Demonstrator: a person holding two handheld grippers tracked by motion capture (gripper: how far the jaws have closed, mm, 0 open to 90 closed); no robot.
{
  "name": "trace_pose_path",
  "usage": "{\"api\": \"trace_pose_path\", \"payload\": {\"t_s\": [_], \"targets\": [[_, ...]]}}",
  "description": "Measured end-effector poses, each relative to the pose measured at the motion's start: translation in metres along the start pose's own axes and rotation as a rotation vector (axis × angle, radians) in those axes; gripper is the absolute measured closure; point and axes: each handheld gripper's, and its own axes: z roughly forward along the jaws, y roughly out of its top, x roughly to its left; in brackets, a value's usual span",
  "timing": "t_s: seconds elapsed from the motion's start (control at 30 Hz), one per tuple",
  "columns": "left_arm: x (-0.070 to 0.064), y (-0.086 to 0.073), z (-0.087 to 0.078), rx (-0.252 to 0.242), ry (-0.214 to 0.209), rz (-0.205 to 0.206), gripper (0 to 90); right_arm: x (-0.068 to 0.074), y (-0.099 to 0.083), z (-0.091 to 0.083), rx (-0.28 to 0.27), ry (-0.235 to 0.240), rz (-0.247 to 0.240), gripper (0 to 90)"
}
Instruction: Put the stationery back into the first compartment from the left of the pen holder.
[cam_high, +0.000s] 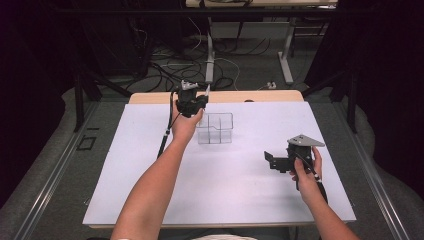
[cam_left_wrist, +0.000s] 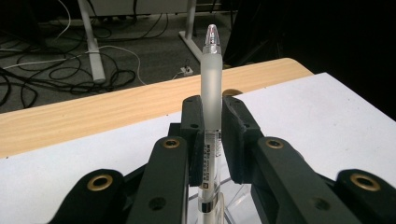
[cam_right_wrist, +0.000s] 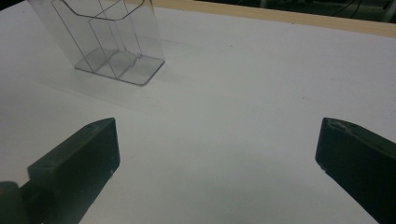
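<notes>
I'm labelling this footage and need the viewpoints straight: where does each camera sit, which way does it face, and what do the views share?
High view: above the person's side, looking forward and down on the white table; both forearms, left gripper, right gripper.
Left gripper view: rides that gripper, facing the table's far edge; jaws clamp a pen.
Right gripper view: low over the table; open jaws.
Shared: the clear compartment holder.
</notes>
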Motion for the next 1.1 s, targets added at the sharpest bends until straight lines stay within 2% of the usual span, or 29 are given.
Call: {"api": "trace_pose_path", "payload": {"t_s": [0.2,0.77,1.1], "targets": [[0.001,-0.006,0.001,0.017,0.000,-0.001,79.6,0.000,0.000,0.000,-0.001,0.003,-0.009,0.0],[0.005,-0.026,0.003,0.014,0.005,-0.010,79.6,0.002,0.000,0.001,0.009,0.006,-0.008,0.0],[0.003,-0.029,0.004,0.021,-0.002,0.001,79.6,0.002,-0.001,0.002,0.014,0.017,-0.011,0.0]]}}
